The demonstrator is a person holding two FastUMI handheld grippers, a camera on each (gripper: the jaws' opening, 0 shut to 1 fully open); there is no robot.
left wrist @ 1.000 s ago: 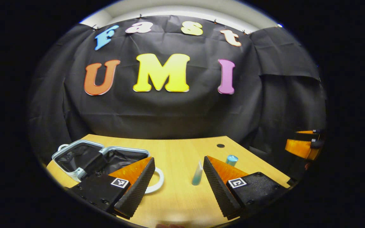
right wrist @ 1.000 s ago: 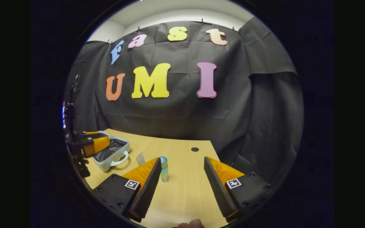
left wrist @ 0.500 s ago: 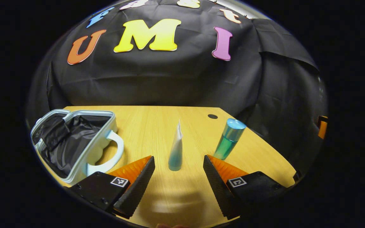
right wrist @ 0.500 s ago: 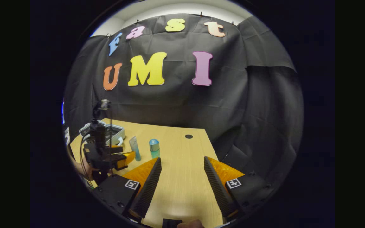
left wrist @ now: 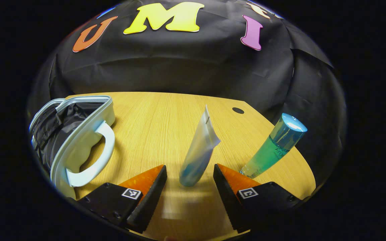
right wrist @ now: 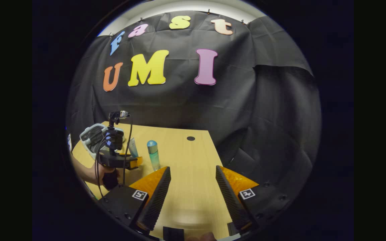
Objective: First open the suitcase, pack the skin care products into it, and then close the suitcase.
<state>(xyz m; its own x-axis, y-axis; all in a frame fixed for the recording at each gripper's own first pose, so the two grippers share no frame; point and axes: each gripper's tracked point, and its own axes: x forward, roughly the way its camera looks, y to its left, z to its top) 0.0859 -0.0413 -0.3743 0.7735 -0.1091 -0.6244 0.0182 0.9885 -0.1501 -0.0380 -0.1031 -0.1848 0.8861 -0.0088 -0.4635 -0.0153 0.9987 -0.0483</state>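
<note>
Suitcase (left wrist: pixel 75 140) open, dark lining, tube (left wrist: pixel 198 150) outside

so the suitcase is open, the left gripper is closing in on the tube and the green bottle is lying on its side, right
Not quite: the green bottle is standing upright on the table, as the right gripper view shows. The rest holds: the suitcase is open and the left gripper has its fingers open on either side of the tube.

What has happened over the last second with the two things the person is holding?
The left hand-held gripper has come down and forward to the tube, which now stands between its open fingers, not yet gripped. The right hand-held gripper has barely moved and is open. The suitcase stays open; the bottle stays standing.
</note>
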